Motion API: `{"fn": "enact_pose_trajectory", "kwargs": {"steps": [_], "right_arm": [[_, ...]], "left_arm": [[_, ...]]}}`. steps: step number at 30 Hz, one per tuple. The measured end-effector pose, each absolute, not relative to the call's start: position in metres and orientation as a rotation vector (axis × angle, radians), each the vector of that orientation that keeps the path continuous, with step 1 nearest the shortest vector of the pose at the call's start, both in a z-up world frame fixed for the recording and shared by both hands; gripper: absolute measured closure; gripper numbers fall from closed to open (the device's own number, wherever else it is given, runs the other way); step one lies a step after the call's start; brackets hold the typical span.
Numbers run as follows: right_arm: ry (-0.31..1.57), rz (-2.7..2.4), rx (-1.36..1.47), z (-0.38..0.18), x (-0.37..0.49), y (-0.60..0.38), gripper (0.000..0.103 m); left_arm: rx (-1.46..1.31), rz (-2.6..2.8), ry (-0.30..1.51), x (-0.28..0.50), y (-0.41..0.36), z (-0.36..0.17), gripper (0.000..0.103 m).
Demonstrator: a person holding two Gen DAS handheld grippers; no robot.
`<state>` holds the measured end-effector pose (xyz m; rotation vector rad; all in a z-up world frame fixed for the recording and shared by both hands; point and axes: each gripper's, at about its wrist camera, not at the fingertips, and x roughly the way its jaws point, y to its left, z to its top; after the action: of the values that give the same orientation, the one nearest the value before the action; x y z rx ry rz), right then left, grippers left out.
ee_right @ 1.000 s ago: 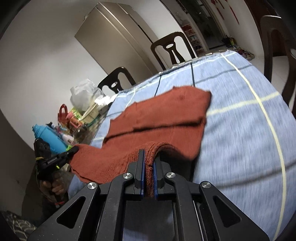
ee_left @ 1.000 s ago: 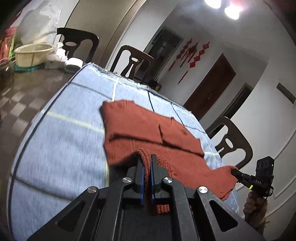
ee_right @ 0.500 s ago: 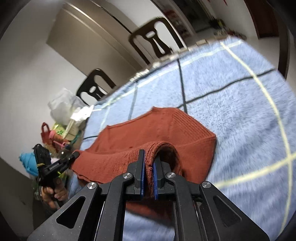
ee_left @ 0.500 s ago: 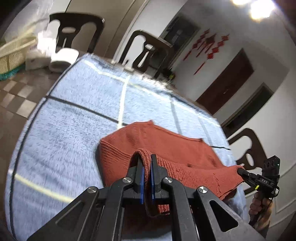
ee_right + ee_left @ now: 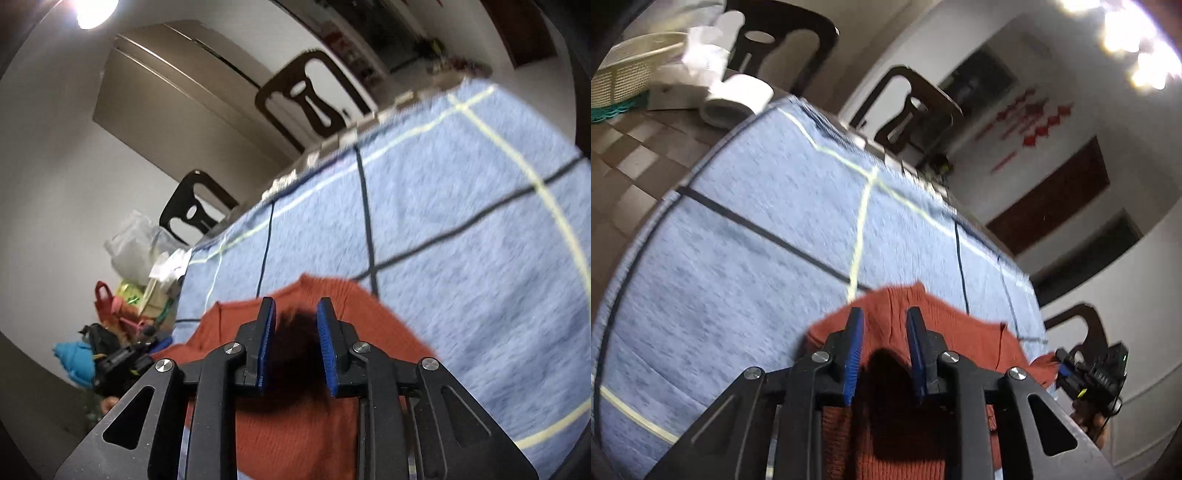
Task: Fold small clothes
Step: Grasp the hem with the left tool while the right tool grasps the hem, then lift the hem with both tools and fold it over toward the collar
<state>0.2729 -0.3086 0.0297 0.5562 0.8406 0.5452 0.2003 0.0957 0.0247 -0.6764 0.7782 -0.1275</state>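
A rust-red knit sweater (image 5: 964, 336) lies folded on the blue checked cloth (image 5: 757, 266), under and ahead of both grippers; it also shows in the right wrist view (image 5: 373, 314). My left gripper (image 5: 884, 317) is open, its blue pads apart just above the sweater's far edge, holding nothing. My right gripper (image 5: 295, 308) is open too, above the sweater's other corner. The right gripper also appears at the far right of the left wrist view (image 5: 1093, 373); the left one shows at the left of the right wrist view (image 5: 122, 360).
Dark wooden chairs (image 5: 916, 107) stand along the table's far side. A cream basket (image 5: 624, 77) and a white paper roll (image 5: 738, 99) sit on the bare tabletop at left. Bags and clutter (image 5: 144, 288) sit past the cloth's edge.
Both grippers carried the sweater's near edge forward over its body, then opened and let go. The sweater now lies folded in half.
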Motion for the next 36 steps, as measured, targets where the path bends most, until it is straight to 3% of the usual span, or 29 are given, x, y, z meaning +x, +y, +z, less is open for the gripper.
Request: {"fn": "enact_pose_trajectory", "kwargs": {"steps": [4, 20, 21, 22, 23, 29, 30, 36], "right_arm": [[0.85, 0.525, 0.411, 0.028, 0.269, -0.302, 0.079], [1.001, 0.505, 0.238, -0.004, 0.3, -0.269, 0.08], [0.991, 0.504, 0.229, -0.002, 0.299, -0.268, 0.098], [0.975, 0.503, 0.217, 0.001, 0.298, -0.267, 0.098], [0.957, 0.504, 0.213, 0.006, 0.297, -0.267, 0.098], [0.9, 0.436, 0.219, 0.014, 0.308, -0.276, 0.098], [0.915, 0.422, 0.212, 0.007, 0.313, -0.276, 0.098], [0.936, 0.388, 0.211, -0.007, 0.319, -0.274, 0.097]], "left_arm": [[-0.567, -0.103, 0.765, 0.194, 0.092, 0.033, 0.066], [-0.346, -0.128, 0.942, 0.252, 0.043, 0.005, 0.066], [-0.345, -0.123, 0.947, 0.253, 0.042, 0.004, 0.07], [-0.349, -0.123, 0.946, 0.254, 0.041, 0.004, 0.088], [-0.346, -0.127, 0.943, 0.253, 0.04, 0.005, 0.09], [-0.358, -0.103, 0.813, 0.24, 0.05, 0.02, 0.092], [-0.37, -0.087, 0.801, 0.24, 0.054, 0.019, 0.097], [-0.359, -0.016, 0.834, 0.247, 0.064, -0.002, 0.097]]}}
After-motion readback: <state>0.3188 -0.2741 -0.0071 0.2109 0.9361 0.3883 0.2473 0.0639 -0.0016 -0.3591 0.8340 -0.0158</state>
